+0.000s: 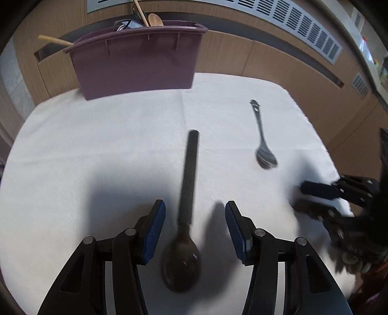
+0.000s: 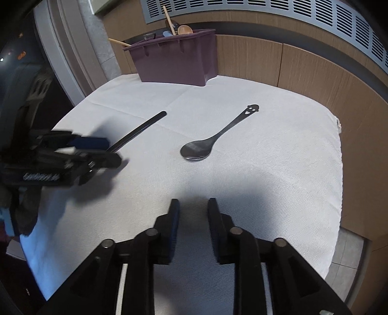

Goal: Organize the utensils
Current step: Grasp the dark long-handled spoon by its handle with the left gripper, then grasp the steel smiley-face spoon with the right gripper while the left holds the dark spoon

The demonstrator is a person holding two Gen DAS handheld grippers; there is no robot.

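Note:
A long black spoon [image 1: 187, 193] lies on the white tablecloth [image 1: 97, 145], its bowl toward me. My left gripper [image 1: 195, 213] is open and straddles the spoon's neck without touching it. In the right wrist view the same gripper [image 2: 106, 151] sits over the black spoon [image 2: 143, 127]. A metal spoon with a smiley handle [image 1: 263, 143] lies to the right, also in the right wrist view [image 2: 213, 139]. My right gripper [image 2: 193, 206] is open and empty above the near cloth, seen at the right edge of the left wrist view [image 1: 308, 196].
A purple utensil bin [image 1: 138, 60] stands at the far edge of the table with wooden spoons [image 1: 155, 19] and other utensils in it; it also shows in the right wrist view [image 2: 177, 58]. Wooden panelling [image 2: 303, 72] and a vent grille lie behind.

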